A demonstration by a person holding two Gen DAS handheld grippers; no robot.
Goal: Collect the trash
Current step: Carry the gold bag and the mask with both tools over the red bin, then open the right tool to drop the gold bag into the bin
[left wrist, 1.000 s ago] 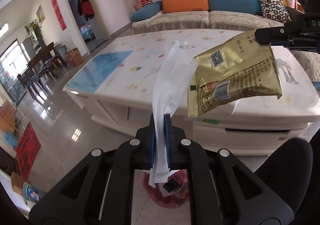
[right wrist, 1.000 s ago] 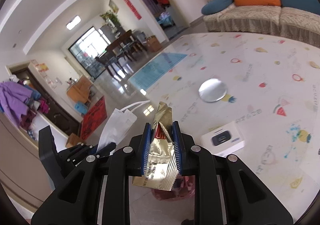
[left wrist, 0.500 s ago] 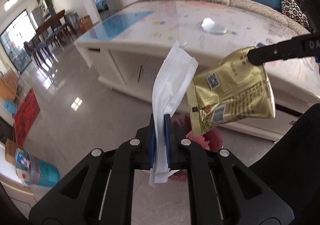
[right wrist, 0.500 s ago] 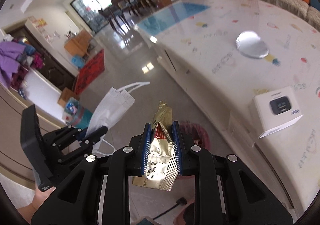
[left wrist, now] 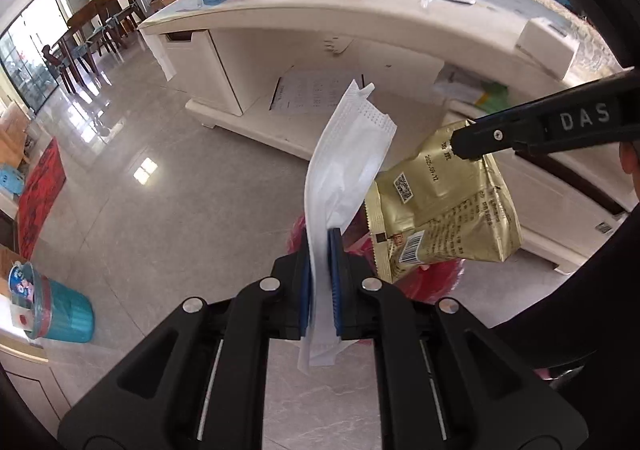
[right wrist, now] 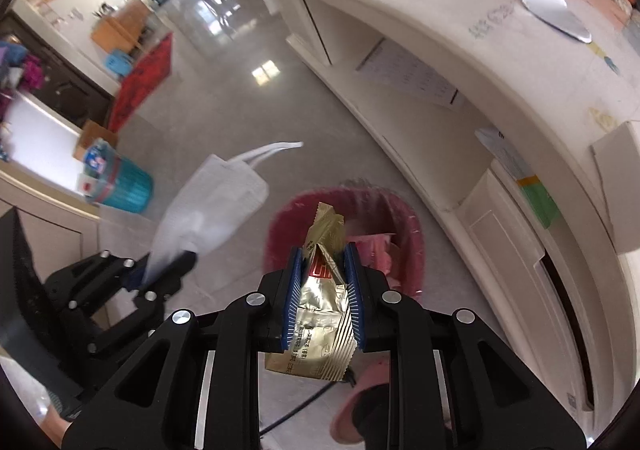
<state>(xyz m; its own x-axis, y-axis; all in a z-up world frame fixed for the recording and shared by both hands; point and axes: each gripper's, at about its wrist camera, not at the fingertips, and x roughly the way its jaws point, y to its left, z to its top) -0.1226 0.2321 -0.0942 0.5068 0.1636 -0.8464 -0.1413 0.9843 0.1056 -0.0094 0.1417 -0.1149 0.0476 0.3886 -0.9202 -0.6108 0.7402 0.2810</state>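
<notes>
Grey tile floor (left wrist: 168, 218), red bin (right wrist: 344, 206) below; left tongs (left wrist: 321, 246) clamp mask (left wrist: 344, 154), right tongs (right wrist: 323, 262) clamp gold wrapper (right wrist: 324, 298).

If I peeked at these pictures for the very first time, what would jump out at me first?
Probably the shiny gold snack wrapper, pinched in the right gripper just above the pink trash bin on the floor. Next, the white face mask sticking up from the left gripper right beside it. Behind both curves a big cream table.
</notes>
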